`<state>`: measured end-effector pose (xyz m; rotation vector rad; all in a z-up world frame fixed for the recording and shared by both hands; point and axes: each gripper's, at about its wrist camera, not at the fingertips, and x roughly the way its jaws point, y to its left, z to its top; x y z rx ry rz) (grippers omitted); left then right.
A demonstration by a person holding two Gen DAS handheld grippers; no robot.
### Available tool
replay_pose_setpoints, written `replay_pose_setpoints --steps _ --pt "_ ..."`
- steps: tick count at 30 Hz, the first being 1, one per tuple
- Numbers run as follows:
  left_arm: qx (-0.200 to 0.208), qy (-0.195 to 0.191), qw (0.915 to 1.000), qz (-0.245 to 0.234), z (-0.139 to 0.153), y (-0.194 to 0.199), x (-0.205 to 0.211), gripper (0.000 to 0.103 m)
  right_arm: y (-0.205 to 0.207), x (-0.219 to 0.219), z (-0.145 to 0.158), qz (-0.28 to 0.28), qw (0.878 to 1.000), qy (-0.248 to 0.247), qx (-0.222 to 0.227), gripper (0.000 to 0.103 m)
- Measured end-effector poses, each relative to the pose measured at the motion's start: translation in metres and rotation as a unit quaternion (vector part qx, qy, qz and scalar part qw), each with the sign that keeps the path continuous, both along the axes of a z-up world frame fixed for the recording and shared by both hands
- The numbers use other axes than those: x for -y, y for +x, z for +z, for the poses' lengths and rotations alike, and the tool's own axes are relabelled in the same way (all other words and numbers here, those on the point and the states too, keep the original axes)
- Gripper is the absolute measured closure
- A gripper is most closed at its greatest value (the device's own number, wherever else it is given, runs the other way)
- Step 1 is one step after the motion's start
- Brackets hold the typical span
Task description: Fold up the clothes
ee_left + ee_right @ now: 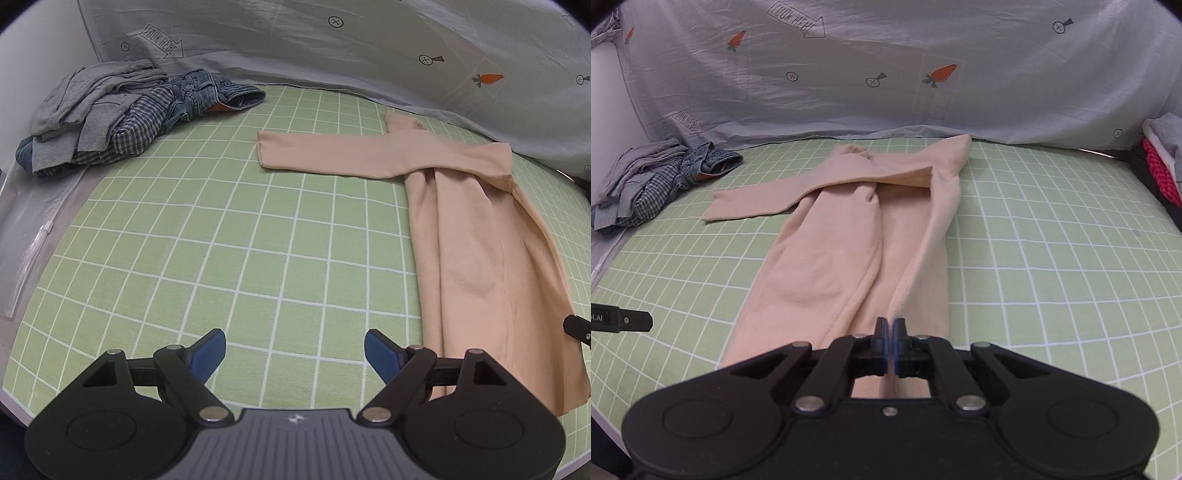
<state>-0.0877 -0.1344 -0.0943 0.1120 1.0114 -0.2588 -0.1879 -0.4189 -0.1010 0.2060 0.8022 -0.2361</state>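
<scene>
Green checked sheeting (229, 236) covers the bed under a grey printed cloth (886, 74) hung behind, and on it lies the beige sweater (827, 258), partly folded, one sleeve stretched toward a heap of clothes (110, 118). With jaws spread wide and nothing between them, the left hand-held gripper (294, 350) hovers over bare sheet, the sweater just to its right. Directly over the sweater's near hem, the right hand-held gripper (889, 343) is clenched; whether it pinches cloth I cannot tell.
</scene>
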Motion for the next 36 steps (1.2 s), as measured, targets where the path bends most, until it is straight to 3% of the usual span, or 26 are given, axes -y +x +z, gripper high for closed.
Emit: replay_pose_setpoints --steps 8,10,15,20,23,27,31,36 --pt "-0.006 0.025 0.9997 0.003 -0.003 0.007 -0.039 0.02 0.026 -0.02 -0.041 -0.036 0.997 0.052 -0.052 0.098" --pt "-0.01 0.023 0.9996 0.01 -0.004 0.011 -0.044 0.02 0.024 -0.021 -0.037 -0.046 0.996 0.06 -0.049 0.092" --pt "-0.021 0.014 0.9997 -0.002 -0.01 0.014 -0.038 0.02 -0.001 -0.003 -0.02 -0.111 0.991 0.07 -0.01 0.054" --pt "-0.028 0.017 0.9991 -0.029 -0.016 0.009 -0.023 0.02 -0.015 0.02 -0.022 -0.168 0.984 0.054 -0.023 0.051" --pt "-0.035 0.021 0.9983 -0.041 -0.02 0.004 -0.016 0.02 -0.014 0.014 -0.033 -0.15 0.986 0.04 -0.058 0.049" --pt "-0.044 0.023 0.9979 -0.042 -0.024 0.003 -0.01 0.02 -0.007 -0.014 -0.045 -0.084 0.992 0.005 -0.094 0.031" --pt "-0.045 0.022 0.9981 -0.035 -0.024 0.006 -0.004 0.02 0.002 -0.021 -0.04 -0.05 0.993 -0.041 -0.103 0.028" --pt "-0.037 0.015 0.9989 -0.023 -0.02 0.019 0.006 0.019 0.014 -0.004 -0.027 -0.061 0.993 -0.055 -0.082 0.021"
